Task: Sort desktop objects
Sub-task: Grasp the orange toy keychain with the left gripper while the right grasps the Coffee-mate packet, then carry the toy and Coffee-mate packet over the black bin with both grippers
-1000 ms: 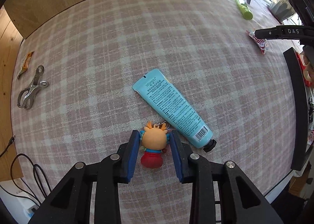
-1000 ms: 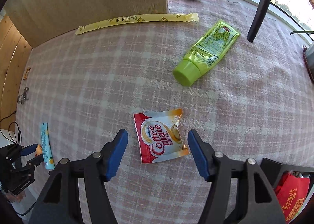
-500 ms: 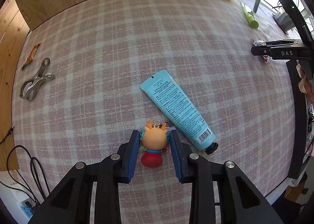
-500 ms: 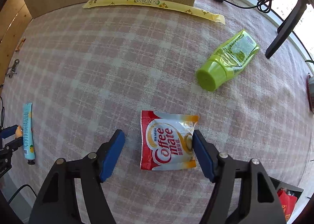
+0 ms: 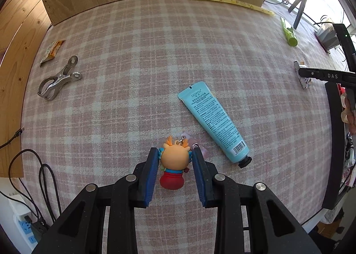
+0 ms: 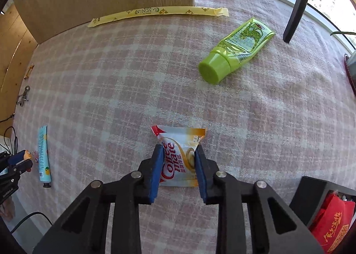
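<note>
1. My left hand-held gripper (image 5: 175, 160) is clamping the toy (image 5: 174, 162), just beside the blue tube (image 5: 213, 120) on the table (image 5: 133, 64).
2. My right hand-held gripper (image 6: 179, 162) is closing w/ the sachet (image 6: 180, 160) pinched between pads, near the green tube (image 6: 235, 49).

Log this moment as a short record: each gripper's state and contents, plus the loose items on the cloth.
left gripper: jaws shut on the cartoon figurine keychain
right gripper: jaws closing, Coffee mate sachet pinched between them
surface: pink plaid cloth
loose items: blue tube, green tube, metal clip, long yellow sachet, small orange packet
</note>
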`<state>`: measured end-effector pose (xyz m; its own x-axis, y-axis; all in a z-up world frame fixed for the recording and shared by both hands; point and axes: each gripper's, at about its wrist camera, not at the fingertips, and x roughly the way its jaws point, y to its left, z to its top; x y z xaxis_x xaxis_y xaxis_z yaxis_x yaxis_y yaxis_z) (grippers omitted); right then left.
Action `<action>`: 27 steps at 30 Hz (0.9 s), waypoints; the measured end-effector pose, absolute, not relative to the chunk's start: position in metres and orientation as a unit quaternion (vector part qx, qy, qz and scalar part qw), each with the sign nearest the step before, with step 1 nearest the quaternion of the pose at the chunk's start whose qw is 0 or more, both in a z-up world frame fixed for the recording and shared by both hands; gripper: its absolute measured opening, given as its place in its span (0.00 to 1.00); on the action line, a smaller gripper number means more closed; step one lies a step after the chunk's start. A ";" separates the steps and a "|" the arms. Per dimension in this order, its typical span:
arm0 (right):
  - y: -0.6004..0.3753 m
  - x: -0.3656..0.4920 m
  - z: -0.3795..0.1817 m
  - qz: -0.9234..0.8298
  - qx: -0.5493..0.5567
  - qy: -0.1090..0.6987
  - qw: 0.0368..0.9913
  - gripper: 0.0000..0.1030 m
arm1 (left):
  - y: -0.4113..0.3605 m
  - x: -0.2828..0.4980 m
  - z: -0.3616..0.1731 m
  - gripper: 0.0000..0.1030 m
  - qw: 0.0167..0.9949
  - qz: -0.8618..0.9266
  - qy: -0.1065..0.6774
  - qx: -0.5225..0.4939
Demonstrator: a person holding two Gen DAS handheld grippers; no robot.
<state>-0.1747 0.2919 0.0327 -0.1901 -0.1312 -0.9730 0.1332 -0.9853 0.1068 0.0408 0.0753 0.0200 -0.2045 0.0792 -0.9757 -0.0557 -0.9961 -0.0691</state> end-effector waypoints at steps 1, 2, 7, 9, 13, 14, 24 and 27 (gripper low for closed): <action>0.293 -0.174 0.035 -0.773 0.628 -0.004 0.085 0.25 | 0.075 0.048 0.023 0.28 0.043 0.778 -0.009 -0.627; 0.295 -0.173 0.037 -0.775 0.626 -0.008 0.085 0.24 | 0.077 0.051 0.027 0.28 0.044 0.780 -0.008 -0.624; 0.287 -0.166 0.058 -0.784 0.614 -0.023 0.089 0.11 | 0.097 0.056 0.045 0.28 0.054 0.792 0.002 -0.608; 0.284 -0.161 0.062 -0.786 0.611 -0.029 0.090 0.11 | 0.091 0.045 0.051 0.28 0.058 0.794 0.005 -0.606; 0.277 -0.151 0.072 -0.794 0.599 -0.059 0.086 0.11 | 0.092 0.032 0.049 0.28 0.071 0.794 0.005 -0.604; 0.282 -0.142 0.075 -0.796 0.596 -0.060 0.084 0.11 | 0.083 0.029 0.056 0.28 0.077 0.795 0.008 -0.602; 0.335 -0.060 0.120 -0.814 0.570 -0.087 0.075 0.11 | 0.163 0.032 0.090 0.28 0.171 0.799 0.044 -0.575; 0.358 -0.048 0.123 -0.818 0.562 -0.105 0.062 0.11 | 0.191 0.044 0.107 0.28 0.208 0.796 0.062 -0.564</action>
<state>-0.0484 0.3577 0.1230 -0.3596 -0.2186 -0.9071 -0.0165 -0.9705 0.2404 0.0441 0.1908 0.1066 -0.2765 0.2613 -0.9248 -0.4019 -0.9056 -0.1357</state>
